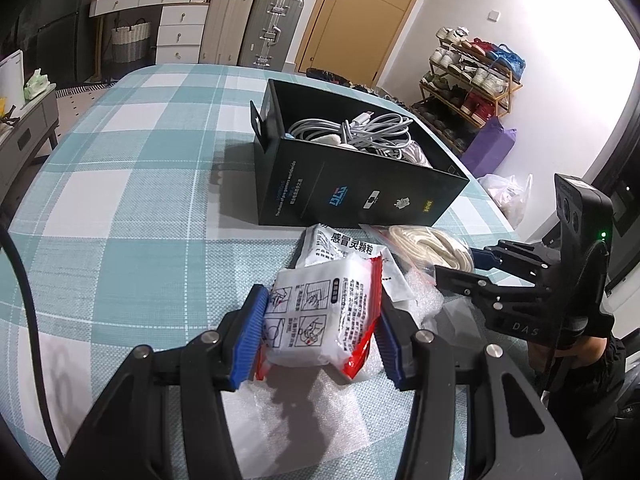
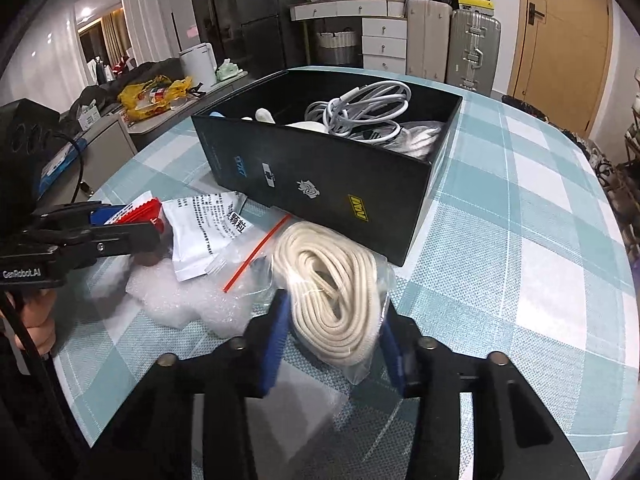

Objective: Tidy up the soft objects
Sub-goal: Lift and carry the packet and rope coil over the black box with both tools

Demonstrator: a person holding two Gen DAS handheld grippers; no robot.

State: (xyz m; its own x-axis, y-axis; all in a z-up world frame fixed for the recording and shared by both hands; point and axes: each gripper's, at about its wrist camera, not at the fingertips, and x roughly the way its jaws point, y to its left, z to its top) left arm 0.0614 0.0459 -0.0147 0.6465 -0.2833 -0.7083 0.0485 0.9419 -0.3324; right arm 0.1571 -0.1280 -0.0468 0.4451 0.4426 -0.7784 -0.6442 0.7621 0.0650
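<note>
My left gripper [image 1: 320, 332] is shut on a white packet with red edges [image 1: 320, 316], held just above the checked tablecloth; it also shows in the right wrist view [image 2: 140, 210]. My right gripper [image 2: 334, 340] is shut on a clear bag holding a coil of cream rope [image 2: 332, 280], which also shows in the left wrist view [image 1: 428, 244]. A black box [image 1: 360, 184] with white cables [image 1: 360, 130] inside stands just beyond both. A white medicine sachet [image 2: 204, 232] and a bubble-wrap sheet [image 2: 188, 304] lie between the grippers.
The checked tablecloth [image 1: 120, 184] stretches left and far. Suitcases [image 1: 256, 24], a drawer unit [image 1: 180, 28] and a door [image 1: 372, 12] stand behind the table. A shoe rack [image 1: 468, 76] is at the right, a side cabinet [image 2: 104, 140] with clutter at the left.
</note>
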